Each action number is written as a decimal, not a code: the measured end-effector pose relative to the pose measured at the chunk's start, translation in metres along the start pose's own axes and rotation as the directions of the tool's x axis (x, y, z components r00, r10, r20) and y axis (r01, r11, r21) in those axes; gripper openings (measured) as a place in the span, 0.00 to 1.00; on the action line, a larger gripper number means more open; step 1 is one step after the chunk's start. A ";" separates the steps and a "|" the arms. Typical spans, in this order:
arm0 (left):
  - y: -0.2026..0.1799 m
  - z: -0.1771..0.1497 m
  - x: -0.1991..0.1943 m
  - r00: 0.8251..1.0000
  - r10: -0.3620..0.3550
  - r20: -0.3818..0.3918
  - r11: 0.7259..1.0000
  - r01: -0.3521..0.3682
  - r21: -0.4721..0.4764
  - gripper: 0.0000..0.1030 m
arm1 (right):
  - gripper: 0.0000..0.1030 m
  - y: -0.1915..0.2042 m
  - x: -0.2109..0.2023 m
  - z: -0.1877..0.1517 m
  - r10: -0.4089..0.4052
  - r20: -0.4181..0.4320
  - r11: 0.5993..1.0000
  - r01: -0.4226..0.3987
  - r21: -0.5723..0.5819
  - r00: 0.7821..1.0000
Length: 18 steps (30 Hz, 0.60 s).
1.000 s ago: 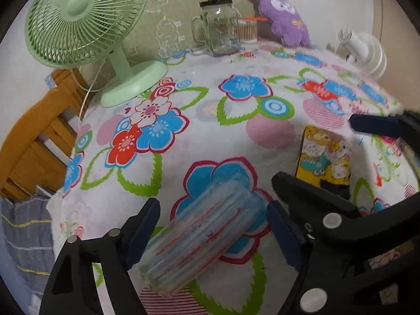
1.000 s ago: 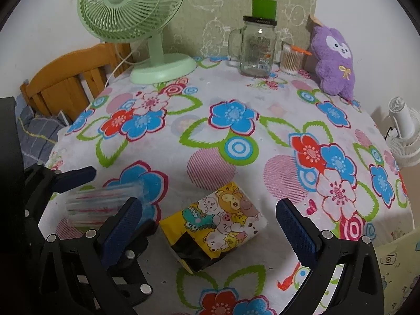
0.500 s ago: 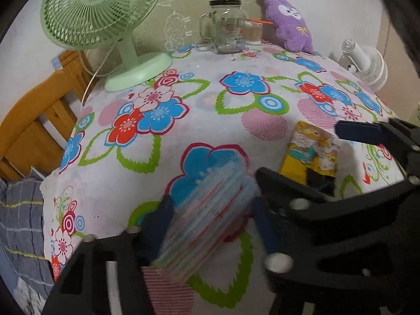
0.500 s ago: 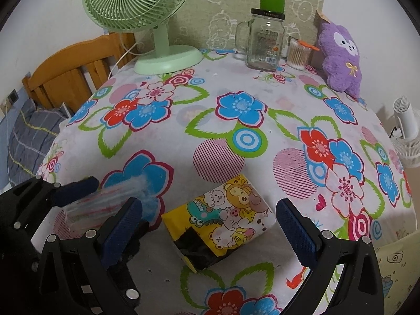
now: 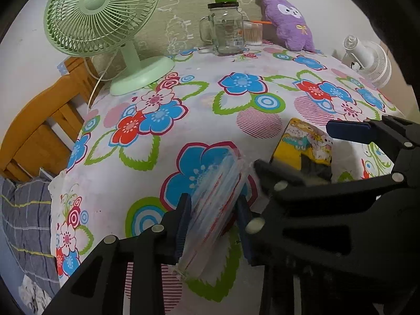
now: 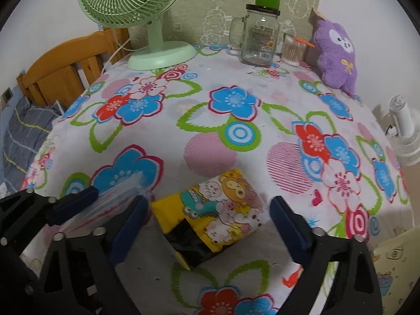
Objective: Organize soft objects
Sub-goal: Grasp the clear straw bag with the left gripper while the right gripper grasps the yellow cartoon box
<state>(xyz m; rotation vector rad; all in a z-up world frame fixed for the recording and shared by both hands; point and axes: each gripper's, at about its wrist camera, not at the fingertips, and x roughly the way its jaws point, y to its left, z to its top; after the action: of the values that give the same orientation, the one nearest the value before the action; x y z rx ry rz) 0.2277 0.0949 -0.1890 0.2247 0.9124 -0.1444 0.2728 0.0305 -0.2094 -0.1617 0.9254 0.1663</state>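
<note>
The left gripper [image 5: 213, 221], jaws just closing, pinches a clear straw pack [image 5: 215, 210] beside the yellow packet [image 6: 218, 210]. The right gripper [image 6: 208, 225], narrowing, straddles the packet untouched.

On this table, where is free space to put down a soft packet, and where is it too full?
Free: the middle of the tablecloth, between the fan at the back and the yellow pack in front, and the right side below the purple plush. Crowded: the back edge, with the fan, jar, cotton swabs and plush, and the front, with both packs and both grippers.
</note>
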 end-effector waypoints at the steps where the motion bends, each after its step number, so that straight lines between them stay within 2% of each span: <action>1: 0.000 0.000 0.000 1.000 0.002 -0.001 1.000 -0.002 -0.002 0.33 | 0.85 -0.001 0.000 0.000 0.001 -0.003 1.000 -0.001 -0.005 1.000; 14: -0.009 -0.001 -0.006 1.000 -0.007 -0.008 0.999 0.007 -0.033 0.28 | 0.72 -0.006 -0.009 -0.005 0.033 -0.011 0.999 -0.033 -0.005 0.999; 15: -0.010 -0.001 -0.006 1.000 -0.010 -0.007 0.999 0.010 -0.037 0.28 | 0.69 -0.007 -0.010 -0.006 0.039 -0.012 0.999 -0.039 -0.002 0.999; 16: -0.010 -0.001 -0.007 1.000 -0.016 -0.007 0.999 0.016 -0.046 0.27 | 0.59 -0.007 -0.013 -0.007 0.052 -0.010 0.999 -0.052 -0.008 0.999; 18: -0.012 -0.001 -0.008 1.000 -0.023 -0.009 0.998 0.022 -0.058 0.26 | 0.57 -0.007 -0.017 -0.009 0.050 -0.005 0.999 -0.050 -0.012 0.999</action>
<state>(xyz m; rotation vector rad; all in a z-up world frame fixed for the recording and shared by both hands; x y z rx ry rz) 0.2194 0.0837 -0.1844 0.1615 0.9278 -0.1375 0.2574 0.0208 -0.2008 -0.1506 0.9335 0.2184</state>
